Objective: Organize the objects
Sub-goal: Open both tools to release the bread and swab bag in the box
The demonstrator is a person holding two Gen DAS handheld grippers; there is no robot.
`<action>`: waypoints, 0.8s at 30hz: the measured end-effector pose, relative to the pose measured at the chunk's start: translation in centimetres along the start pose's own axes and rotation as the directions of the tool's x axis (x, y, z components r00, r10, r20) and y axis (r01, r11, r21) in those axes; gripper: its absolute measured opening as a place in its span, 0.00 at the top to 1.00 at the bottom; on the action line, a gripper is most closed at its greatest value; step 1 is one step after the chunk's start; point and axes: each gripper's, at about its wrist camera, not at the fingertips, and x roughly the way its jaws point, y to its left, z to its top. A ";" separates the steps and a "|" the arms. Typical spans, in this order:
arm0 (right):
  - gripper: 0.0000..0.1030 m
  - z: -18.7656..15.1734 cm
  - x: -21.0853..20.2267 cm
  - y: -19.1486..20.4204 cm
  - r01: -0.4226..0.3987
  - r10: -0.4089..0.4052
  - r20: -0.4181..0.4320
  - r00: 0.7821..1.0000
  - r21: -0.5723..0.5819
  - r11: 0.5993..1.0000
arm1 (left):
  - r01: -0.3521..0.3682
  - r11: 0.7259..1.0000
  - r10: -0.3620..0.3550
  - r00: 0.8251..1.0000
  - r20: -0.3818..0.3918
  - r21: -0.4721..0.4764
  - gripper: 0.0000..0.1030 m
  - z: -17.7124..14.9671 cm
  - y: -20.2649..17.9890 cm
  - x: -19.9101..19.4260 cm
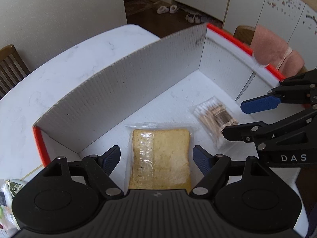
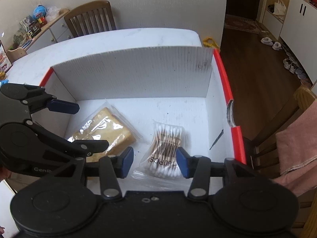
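A slice of bread in a clear bag (image 1: 161, 154) lies on the floor of a white corrugated box with a red rim (image 1: 138, 83). My left gripper (image 1: 156, 156) hangs over it, open, with one blue pad on each side of the bag and neither pressing on it. To its right lies a bag of cotton swabs (image 1: 215, 117). In the right wrist view the swab bag (image 2: 165, 144) sits between the blue pads of my right gripper (image 2: 155, 162), which is open. The bread (image 2: 107, 129) and my left gripper (image 2: 92, 126) show at the left there, inside the box (image 2: 138, 73).
The box stands on a white marble-look table (image 1: 59, 75). A wooden chair (image 2: 91, 17) is at the far side and another with a pink towel (image 1: 275, 49) is at the right. Some packets (image 1: 8, 194) lie beside the box. Shoes (image 1: 166, 9) are on the dark floor.
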 end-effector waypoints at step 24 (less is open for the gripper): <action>0.51 -0.7 -8.4 5.9 -0.026 0.033 0.133 0.991 -0.057 0.998 | 0.080 0.994 -0.061 0.970 0.236 -0.071 0.22 -4.7 3.6 -12.3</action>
